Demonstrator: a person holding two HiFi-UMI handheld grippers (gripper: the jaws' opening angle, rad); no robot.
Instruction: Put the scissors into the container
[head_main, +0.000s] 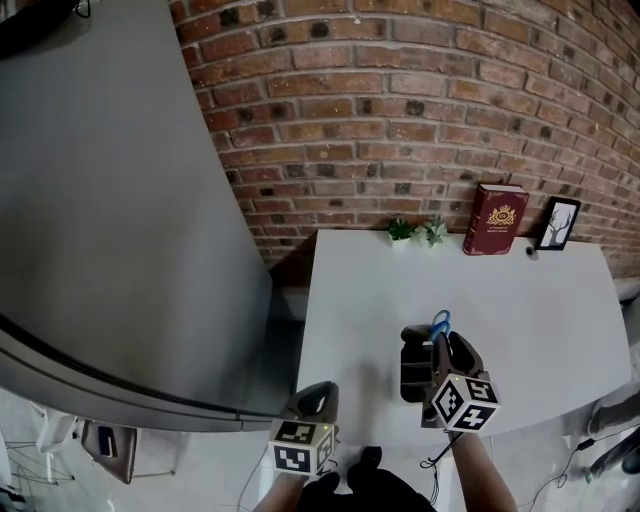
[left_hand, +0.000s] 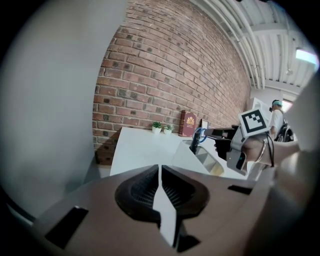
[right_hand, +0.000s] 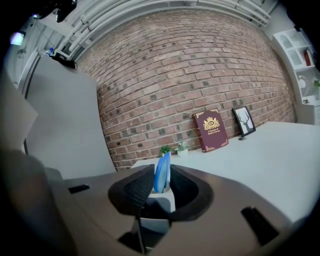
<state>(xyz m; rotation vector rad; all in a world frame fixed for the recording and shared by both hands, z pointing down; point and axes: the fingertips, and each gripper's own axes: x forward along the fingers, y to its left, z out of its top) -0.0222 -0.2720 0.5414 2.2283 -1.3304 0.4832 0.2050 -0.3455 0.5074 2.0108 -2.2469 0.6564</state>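
Right tongs (head_main: 443, 348) are angled forward over the container (head_main: 410, 372) near the surface's (head_main: 540, 310) front edge. They are pinched on the blue handle of the scissors (head_main: 440, 322), whose lower end is seen inside the container. Left tongs (left_hand: 160, 190) are pressed together on nothing at the front-left corner, close to the grey panel (head_main: 120, 220); open surface is seen beyond, up to the book (head_main: 495, 220) at the brick wall.

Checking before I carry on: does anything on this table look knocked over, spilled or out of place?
Nothing stands out. The book, picture frame and two small plants stand upright along the brick wall, and the table shows no spill. The right gripper holds the blue-handled scissors upright at the container.
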